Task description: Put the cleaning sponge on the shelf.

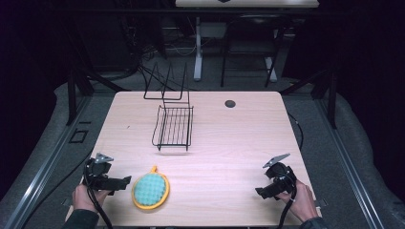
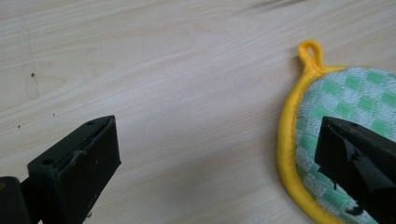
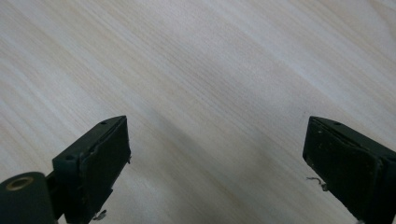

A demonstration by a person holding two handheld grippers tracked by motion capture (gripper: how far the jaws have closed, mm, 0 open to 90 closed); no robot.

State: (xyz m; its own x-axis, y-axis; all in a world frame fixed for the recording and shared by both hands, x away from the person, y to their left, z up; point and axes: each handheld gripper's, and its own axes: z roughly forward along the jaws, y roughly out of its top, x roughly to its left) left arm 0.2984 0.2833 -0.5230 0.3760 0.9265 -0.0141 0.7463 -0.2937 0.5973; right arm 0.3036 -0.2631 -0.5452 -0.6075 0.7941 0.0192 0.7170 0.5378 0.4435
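Two hand-held grippers sit low at my end of the desk (image 1: 229, 138). My left hand-held gripper (image 1: 125, 181), jaws spread wide and empty, hangs just left of the yellow-rimmed green potholder (image 1: 151, 190). My right hand-held gripper (image 1: 259, 192), also spread, is well right of it. Beyond the potholder stands a black wire rack (image 1: 173, 126).

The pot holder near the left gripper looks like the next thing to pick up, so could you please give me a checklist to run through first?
1. Left gripper open: ok.
2. Nothing between its fingers: ok, bare table.
3. Pot holder lying flat, loop free: ok.
4. Left gripper lined up on the pot holder: not ok, it sits beside it.
5. Right gripper open and apart from the pot holder: ok.
6. Wire rack out of the way: ok.
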